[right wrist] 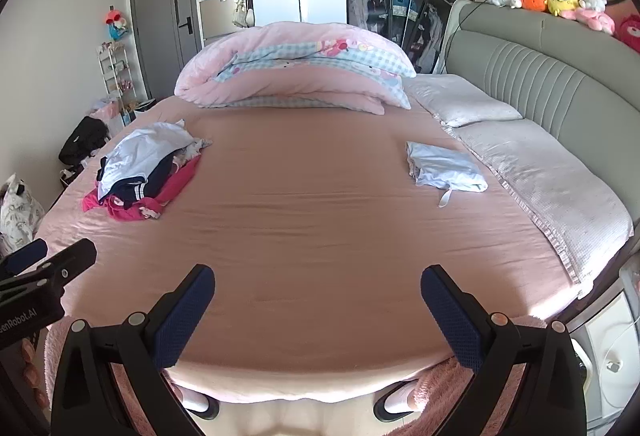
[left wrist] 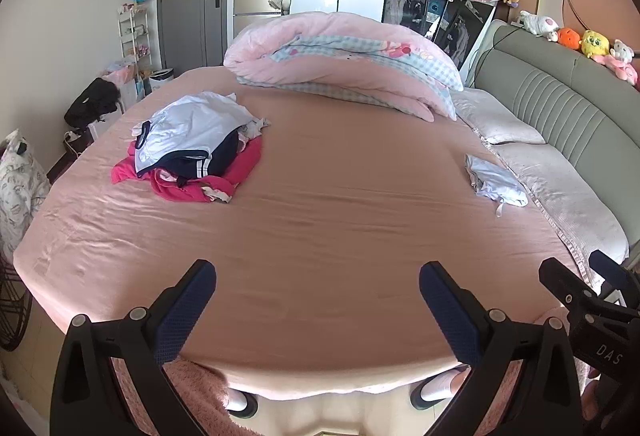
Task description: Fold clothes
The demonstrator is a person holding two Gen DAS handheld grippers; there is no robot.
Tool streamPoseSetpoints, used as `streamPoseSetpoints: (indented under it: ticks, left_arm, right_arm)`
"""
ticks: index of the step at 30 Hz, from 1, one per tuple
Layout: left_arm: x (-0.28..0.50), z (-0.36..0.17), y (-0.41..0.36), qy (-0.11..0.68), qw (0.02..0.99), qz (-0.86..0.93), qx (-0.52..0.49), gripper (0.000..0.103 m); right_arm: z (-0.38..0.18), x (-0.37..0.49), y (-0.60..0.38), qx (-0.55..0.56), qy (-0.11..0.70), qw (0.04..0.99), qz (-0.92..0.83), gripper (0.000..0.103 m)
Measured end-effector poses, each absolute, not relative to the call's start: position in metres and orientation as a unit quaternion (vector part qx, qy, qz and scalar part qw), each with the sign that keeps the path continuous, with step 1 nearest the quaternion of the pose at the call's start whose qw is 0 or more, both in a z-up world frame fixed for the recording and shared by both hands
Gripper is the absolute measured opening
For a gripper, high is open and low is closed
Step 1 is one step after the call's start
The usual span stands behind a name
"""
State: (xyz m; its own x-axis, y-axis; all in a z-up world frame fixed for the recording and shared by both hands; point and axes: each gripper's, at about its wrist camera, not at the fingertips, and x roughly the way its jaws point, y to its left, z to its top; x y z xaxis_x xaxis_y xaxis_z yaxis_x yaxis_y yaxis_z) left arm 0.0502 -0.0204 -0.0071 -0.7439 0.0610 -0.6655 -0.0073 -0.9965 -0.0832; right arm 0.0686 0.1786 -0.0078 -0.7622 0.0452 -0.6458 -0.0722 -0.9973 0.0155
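A heap of unfolded clothes (left wrist: 192,144) (right wrist: 144,172) lies on the left of the pink bed: a pale blue top over a navy garment and bright pink pieces. A folded pale blue garment (left wrist: 494,178) (right wrist: 444,168) rests on the right near the pillows. My left gripper (left wrist: 318,284) hangs open above the bed's near edge, holding nothing. My right gripper (right wrist: 318,286) is open too and empty, level with the left one. Each gripper shows at the side of the other's view: the right gripper (left wrist: 588,288), the left gripper (right wrist: 44,260).
A rolled pink duvet (left wrist: 340,64) (right wrist: 296,68) fills the far end of the bed (left wrist: 320,228). Pale pillows (right wrist: 540,172) line the grey headboard (right wrist: 560,84) at right. A person's shoes (left wrist: 240,404) stand on the floor below the bed's near edge. A wardrobe and door stand behind.
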Motion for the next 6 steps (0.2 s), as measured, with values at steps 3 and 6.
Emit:
streamPoseSetpoints:
  ticks: [3, 6]
  left_arm:
    - [0.0495, -0.0081, -0.0218, -0.04, 0.016, 0.933, -0.357, 0.103]
    - [0.049, -0.008, -0.0236, -0.044, 0.015, 0.933, -0.356, 0.103]
  right_arm:
    - [-0.0051, 0.0672, 0.1778, -0.338, 0.019, 0.032, 0.941, 0.103]
    - [-0.0053, 0.0654, 0.179, -0.34, 0.022, 0.031, 0.94, 0.103]
